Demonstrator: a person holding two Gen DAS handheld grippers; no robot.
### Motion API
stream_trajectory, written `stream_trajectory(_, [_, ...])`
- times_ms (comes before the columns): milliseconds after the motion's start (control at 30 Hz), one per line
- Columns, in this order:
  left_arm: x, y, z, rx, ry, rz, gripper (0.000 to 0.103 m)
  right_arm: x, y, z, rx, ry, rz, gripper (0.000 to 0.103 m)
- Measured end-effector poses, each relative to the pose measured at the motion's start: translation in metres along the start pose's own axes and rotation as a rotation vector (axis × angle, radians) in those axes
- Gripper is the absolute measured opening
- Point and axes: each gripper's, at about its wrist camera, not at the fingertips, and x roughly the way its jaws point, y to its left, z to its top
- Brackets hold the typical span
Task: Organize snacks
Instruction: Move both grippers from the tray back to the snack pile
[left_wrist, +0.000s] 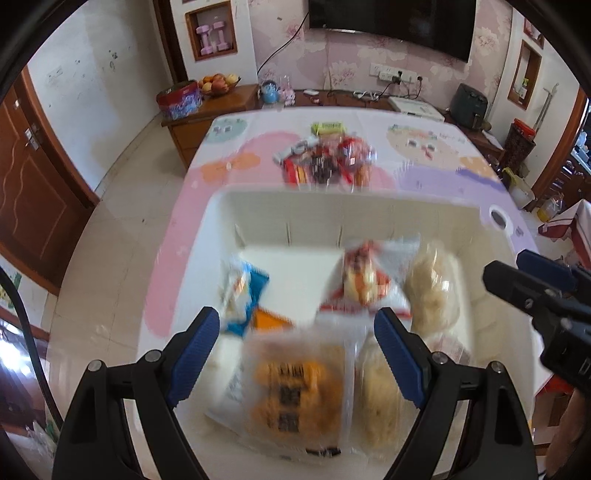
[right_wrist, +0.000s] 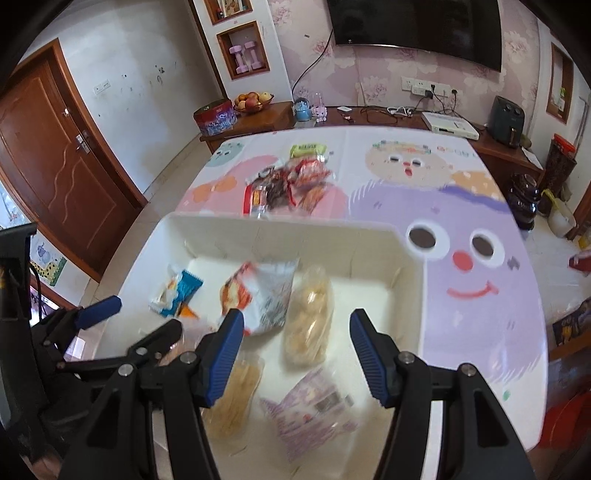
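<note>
A white bin (left_wrist: 332, 203) (right_wrist: 280, 229) sits on the table and holds several snack packets: a blue packet (left_wrist: 243, 295) (right_wrist: 177, 291), a red-and-white packet (left_wrist: 365, 280) (right_wrist: 262, 295), pale bread bags (left_wrist: 432, 291) (right_wrist: 310, 321) and an orange cookie pack (left_wrist: 291, 391). A pile of loose snacks (left_wrist: 325, 162) (right_wrist: 288, 184) lies on the table behind the bin. My left gripper (left_wrist: 295, 343) is open and empty above the bin's near left part. My right gripper (right_wrist: 295, 350) is open and empty above the bin's near right part; it also shows in the left wrist view (left_wrist: 532, 284).
The table has a cartoon-print cloth (right_wrist: 461, 221). A green packet (left_wrist: 328, 127) lies at its far side. A wooden sideboard (left_wrist: 221, 107) with a fruit bowl and a red tin stands behind. A door (right_wrist: 55, 155) is at the left.
</note>
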Motion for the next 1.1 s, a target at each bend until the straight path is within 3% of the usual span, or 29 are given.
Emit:
stream_trajectory(367, [-0.047, 0.016, 0.137, 0.064, -0.117, 0.005, 0.087, -0.049, -0.012, 0.137, -0.117, -0.115, -0.043, 0.060])
stream_trajectory(633, [-0.028, 0.022, 0.218, 0.041, -0.162, 0.025, 0.092, -0.019, -0.019, 0.221, -0.088, -0.099, -0.023, 0.060])
stream_trajectory(800, [0.034, 0.020, 0.233, 0.012, -0.057, -0.018, 0.092, 0.030, -0.026, 0.249, -0.071, -0.039, -0.006, 0.060])
stream_trajectory(1100, [0.177, 0.003, 0.200, -0.022, 0.271, -0.094, 0.091, 0.141, -0.049, 0.245, -0.017, 0.150, 0.005, 0.060])
